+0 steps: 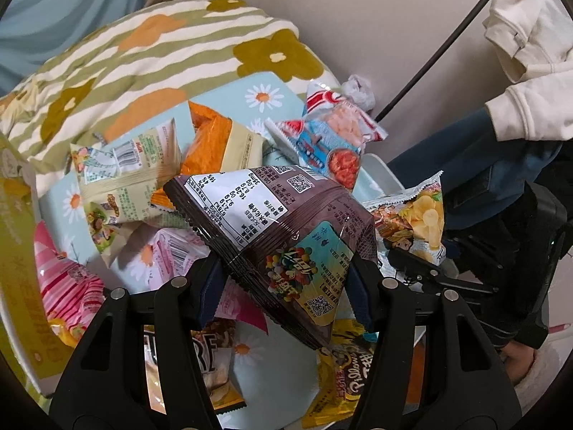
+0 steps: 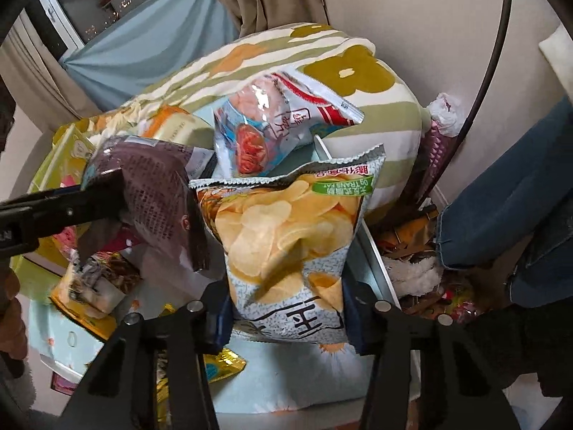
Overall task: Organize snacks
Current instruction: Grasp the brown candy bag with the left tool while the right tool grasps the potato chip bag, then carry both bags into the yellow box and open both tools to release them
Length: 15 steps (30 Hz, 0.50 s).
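My left gripper (image 1: 286,286) is shut on a brown candy bag (image 1: 272,229) and holds it above a pile of snack packets on a daisy-print surface (image 1: 265,96). The same brown bag (image 2: 150,186) shows at the left of the right wrist view, with the left gripper's black finger on it. My right gripper (image 2: 286,308) is shut on a potato chip bag (image 2: 290,243) and holds it upright above the surface. That chip bag (image 1: 415,222) shows at the right of the left wrist view.
A blue-and-red shrimp cracker bag (image 1: 329,139) (image 2: 265,125), an orange bag (image 1: 207,139), a pale green packet (image 1: 121,179), a pink striped packet (image 1: 68,286) and a yellow packet (image 1: 343,369) lie around. A floral quilt (image 1: 150,57) is heaped behind. A person's jeans (image 2: 508,208) are at the right.
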### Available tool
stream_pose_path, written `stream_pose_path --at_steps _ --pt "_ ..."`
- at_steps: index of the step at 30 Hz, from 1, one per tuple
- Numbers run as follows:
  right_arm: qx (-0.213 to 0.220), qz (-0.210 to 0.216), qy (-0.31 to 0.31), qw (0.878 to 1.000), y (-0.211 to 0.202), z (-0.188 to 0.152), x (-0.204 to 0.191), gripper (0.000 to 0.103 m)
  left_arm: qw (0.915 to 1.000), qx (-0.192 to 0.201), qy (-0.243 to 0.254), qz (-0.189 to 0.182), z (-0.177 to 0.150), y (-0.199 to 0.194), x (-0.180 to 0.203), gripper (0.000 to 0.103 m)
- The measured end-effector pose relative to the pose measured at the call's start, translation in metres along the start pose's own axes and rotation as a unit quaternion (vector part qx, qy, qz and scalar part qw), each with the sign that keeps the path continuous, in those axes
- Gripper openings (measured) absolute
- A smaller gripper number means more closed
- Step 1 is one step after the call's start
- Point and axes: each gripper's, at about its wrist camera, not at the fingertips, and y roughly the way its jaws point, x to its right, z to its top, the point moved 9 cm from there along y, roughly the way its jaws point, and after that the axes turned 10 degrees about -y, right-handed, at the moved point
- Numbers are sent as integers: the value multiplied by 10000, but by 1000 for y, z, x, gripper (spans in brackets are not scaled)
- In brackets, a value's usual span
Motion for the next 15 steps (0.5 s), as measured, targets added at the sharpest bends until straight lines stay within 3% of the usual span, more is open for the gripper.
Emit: stream_pose_path --at_steps 9,15 --pt "278 -10 -242 9993 -44 32 -19 46 9984 521 -162 -121 16 -59 -5 58" --pt "589 87 -696 9958 -72 72 -55 46 9923 1126 -525 10 29 -123 -43 58"
